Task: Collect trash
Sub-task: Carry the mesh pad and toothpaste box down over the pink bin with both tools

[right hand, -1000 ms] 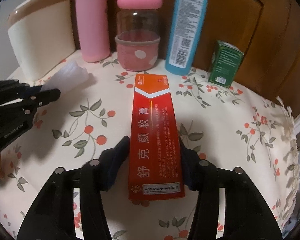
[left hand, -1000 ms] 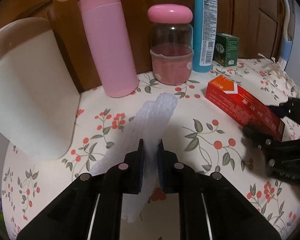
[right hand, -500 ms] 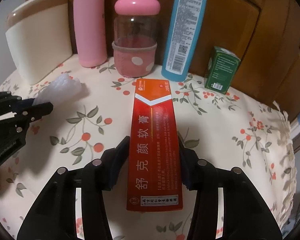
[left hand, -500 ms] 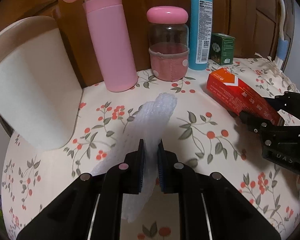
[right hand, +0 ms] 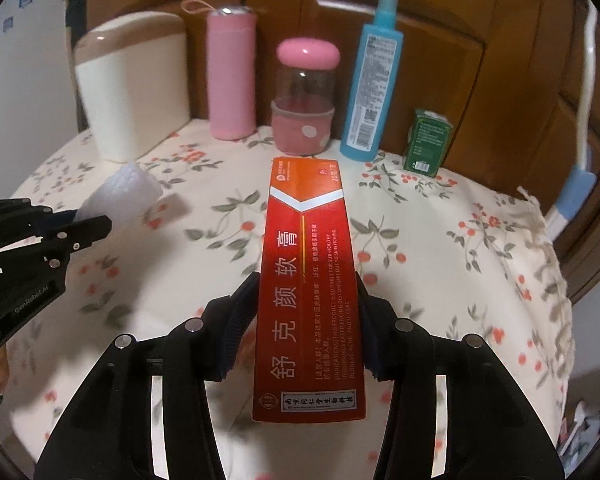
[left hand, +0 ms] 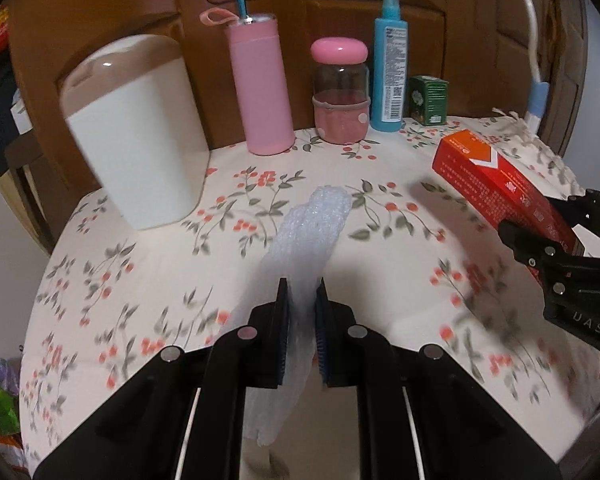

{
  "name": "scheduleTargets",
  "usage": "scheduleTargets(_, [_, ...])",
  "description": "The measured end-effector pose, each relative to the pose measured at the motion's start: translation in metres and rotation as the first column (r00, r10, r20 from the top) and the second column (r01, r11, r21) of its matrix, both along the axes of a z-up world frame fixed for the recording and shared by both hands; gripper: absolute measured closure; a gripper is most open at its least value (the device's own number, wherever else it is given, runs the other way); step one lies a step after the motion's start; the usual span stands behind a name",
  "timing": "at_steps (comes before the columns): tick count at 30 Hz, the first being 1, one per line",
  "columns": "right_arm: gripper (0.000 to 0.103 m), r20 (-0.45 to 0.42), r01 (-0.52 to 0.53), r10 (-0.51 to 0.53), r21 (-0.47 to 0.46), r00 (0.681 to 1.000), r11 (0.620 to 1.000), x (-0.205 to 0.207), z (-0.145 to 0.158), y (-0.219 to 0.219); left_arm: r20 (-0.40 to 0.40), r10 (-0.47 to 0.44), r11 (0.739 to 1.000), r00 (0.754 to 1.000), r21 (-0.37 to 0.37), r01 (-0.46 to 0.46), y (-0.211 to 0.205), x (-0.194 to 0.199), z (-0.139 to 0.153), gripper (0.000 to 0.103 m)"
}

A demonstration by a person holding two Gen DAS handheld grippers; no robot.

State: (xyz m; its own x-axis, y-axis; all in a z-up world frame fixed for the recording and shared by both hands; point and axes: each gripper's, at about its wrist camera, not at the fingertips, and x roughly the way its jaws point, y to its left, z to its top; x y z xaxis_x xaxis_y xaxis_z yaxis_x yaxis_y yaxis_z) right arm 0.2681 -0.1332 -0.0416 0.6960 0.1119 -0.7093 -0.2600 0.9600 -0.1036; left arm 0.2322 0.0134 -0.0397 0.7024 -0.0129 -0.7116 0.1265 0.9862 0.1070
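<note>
Fingers of left gripper (left hand: 301, 304): clamped on crinkled translucent white bubble-wrap strip (left hand: 312, 232), held above floral tablecloth (left hand: 148, 280). Fingers of right gripper (right hand: 307, 300): pressed against both sides of long red cardboard ointment box (right hand: 306, 276), held above cloth. Rear row: cream lidded bin (left hand: 136, 132), pink flask (left hand: 260, 88), pink-lidded jar (left hand: 340, 92), blue spray bottle (left hand: 388, 72), small green carton (left hand: 429, 100).

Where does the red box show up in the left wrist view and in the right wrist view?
Left wrist: red box at the right edge, clamped in the right gripper.
Right wrist: red box at centre, running from middle to bottom, between the right gripper pads.
Shared landmark: pink-lidded jar at the back.
</note>
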Motion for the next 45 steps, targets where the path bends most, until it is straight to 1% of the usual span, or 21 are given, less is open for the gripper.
scheduleTargets(6, [0.056, 0.038, -0.012, 0.012, 0.001, 0.999, 1.0, -0.052, 0.015, 0.004, 0.02, 0.0, 1.0, 1.0, 0.001, 0.0, -0.002, -0.047, 0.01, 0.092])
scheduleTargets(14, [0.056, 0.081, -0.039, 0.038, 0.006, 0.996, 0.999, -0.123, 0.025, 0.009, 0.049, -0.012, 1.0, 0.999, -0.006, 0.013, -0.005, -0.117, 0.017, 0.092])
scheduleTargets(18, [0.056, 0.097, -0.059, 0.058, 0.015, 0.994, 0.998, -0.164, 0.024, 0.012, 0.054, -0.031, 0.999, 0.998, -0.007, 0.031, -0.007, -0.154, 0.012, 0.092])
scheduleTargets(21, [0.056, 0.108, -0.076, 0.074, 0.022, 0.991, 0.997, -0.198, 0.021, 0.014, 0.052, -0.052, 0.999, 0.997, -0.007, 0.053, -0.01, -0.191, 0.003, 0.091])
scheduleTargets(24, [0.056, 0.112, -0.093, 0.089, 0.028, 0.99, 0.995, -0.23, 0.015, 0.016, 0.042, -0.068, 0.998, 0.997, -0.009, 0.068, -0.014, -0.218, -0.007, 0.091])
scheduleTargets(28, [0.056, 0.105, -0.11, 0.105, 0.042, 0.989, 0.993, -0.268, -0.001, 0.02, 0.02, -0.078, 0.997, 0.997, -0.011, 0.078, -0.016, -0.253, -0.027, 0.091])
scheduleTargets(31, [0.056, 0.094, -0.122, 0.116, 0.054, 0.989, 0.991, -0.287, -0.013, 0.023, 0.001, -0.081, 0.997, 0.997, -0.012, 0.081, -0.017, -0.274, -0.044, 0.091])
scheduleTargets(35, [0.056, 0.065, -0.144, 0.141, 0.058, 0.988, 0.988, -0.315, -0.036, 0.028, -0.03, -0.086, 0.996, 0.996, -0.01, 0.086, -0.02, -0.296, -0.066, 0.091])
scheduleTargets(40, [0.056, 0.008, -0.17, 0.169, 0.053, 0.986, 0.984, -0.335, -0.069, 0.035, -0.084, -0.09, 0.996, 0.992, -0.005, 0.09, -0.024, -0.309, -0.099, 0.091])
scheduleTargets(45, [0.056, -0.091, -0.183, 0.187, 0.049, 0.978, 0.982, -0.342, -0.121, 0.042, -0.169, -0.084, 0.996, 0.982, -0.006, 0.084, -0.025, -0.308, -0.142, 0.091])
